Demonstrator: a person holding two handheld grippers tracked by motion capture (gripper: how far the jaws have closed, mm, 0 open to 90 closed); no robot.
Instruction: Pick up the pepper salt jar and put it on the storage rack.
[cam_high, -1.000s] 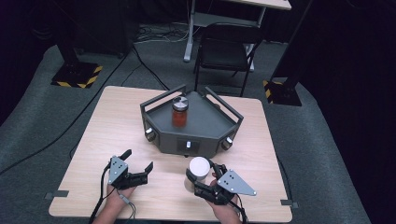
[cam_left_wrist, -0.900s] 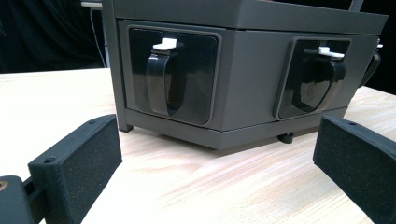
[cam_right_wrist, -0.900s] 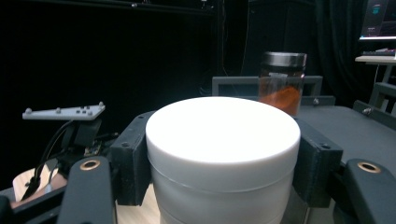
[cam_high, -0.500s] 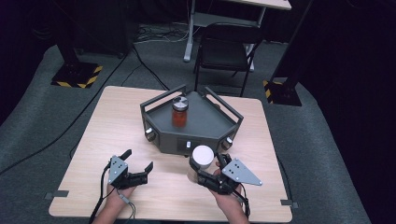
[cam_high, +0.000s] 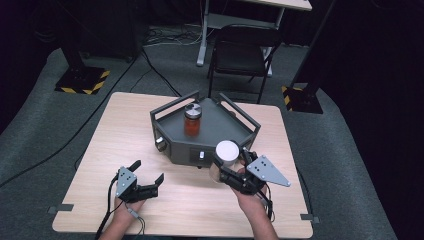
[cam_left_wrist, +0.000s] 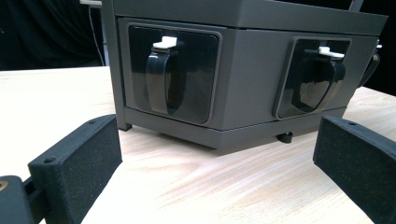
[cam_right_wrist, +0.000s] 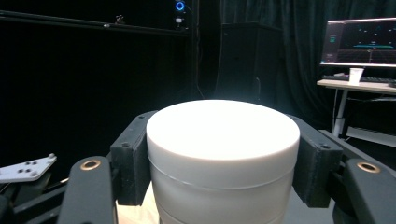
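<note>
Right gripper (cam_high: 231, 167) fingers squeezed tight on white jar (cam_high: 227, 152), up off the bench (cam_high: 125, 135), just beside grey tray (cam_high: 220, 125). Left gripper (cam_high: 147, 175) fingers wide open, holding nothing.

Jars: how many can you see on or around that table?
2. A white-lidded jar is clamped in the right gripper at the grey tray's front edge; an orange jar stands on the grey tray. Others may be hidden.
</note>
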